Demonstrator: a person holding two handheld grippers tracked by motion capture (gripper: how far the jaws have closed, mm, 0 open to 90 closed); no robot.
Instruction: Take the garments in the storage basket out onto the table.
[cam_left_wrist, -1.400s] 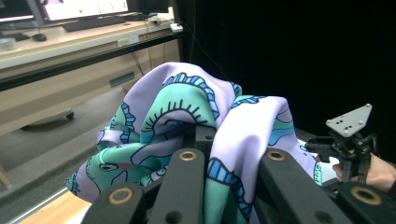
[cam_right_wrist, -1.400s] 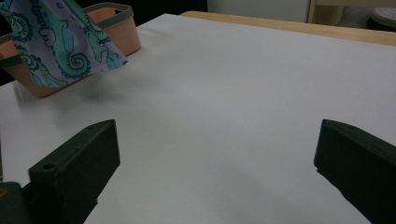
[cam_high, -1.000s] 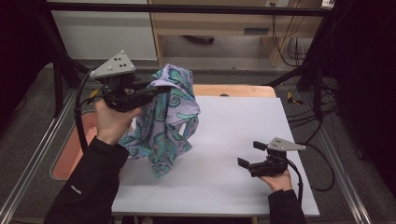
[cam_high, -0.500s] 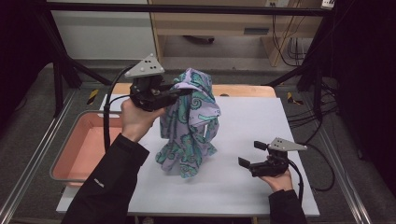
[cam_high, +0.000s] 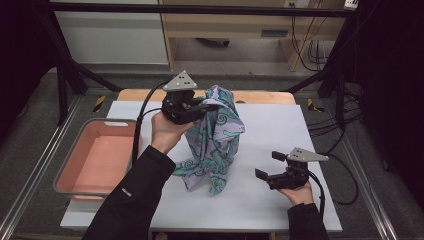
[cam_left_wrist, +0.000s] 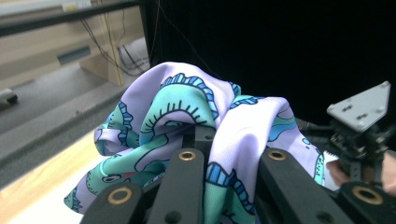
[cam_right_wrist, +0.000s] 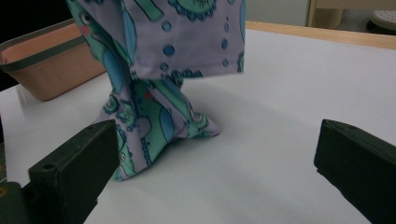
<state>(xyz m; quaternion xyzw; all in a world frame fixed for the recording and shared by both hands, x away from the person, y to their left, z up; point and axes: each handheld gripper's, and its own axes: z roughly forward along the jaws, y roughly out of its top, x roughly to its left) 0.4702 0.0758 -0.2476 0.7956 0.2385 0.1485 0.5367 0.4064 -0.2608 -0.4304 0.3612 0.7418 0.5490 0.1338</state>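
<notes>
While left gripper (cam_high: 207, 106) jaws clamp the cloth (cam_high: 215, 145), its hem drags the counter (cam_high: 280, 130); may snag; right gripper (cam_high: 267, 175) jaws apart

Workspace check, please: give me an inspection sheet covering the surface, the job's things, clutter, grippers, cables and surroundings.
Surface: white table top, wooden edge at the far side.
Job's things: patterned cloth hanging from the left gripper, lower end resting on the table; pink bin at the table's left.
Clutter: nothing seen.
Grippers: left gripper raised, shut on the cloth; right gripper low near the table, open, holding nothing.
Cables: black cable trailing from the left gripper; more on the floor at right.
Surroundings: dark frame, wooden furniture behind.
</notes>
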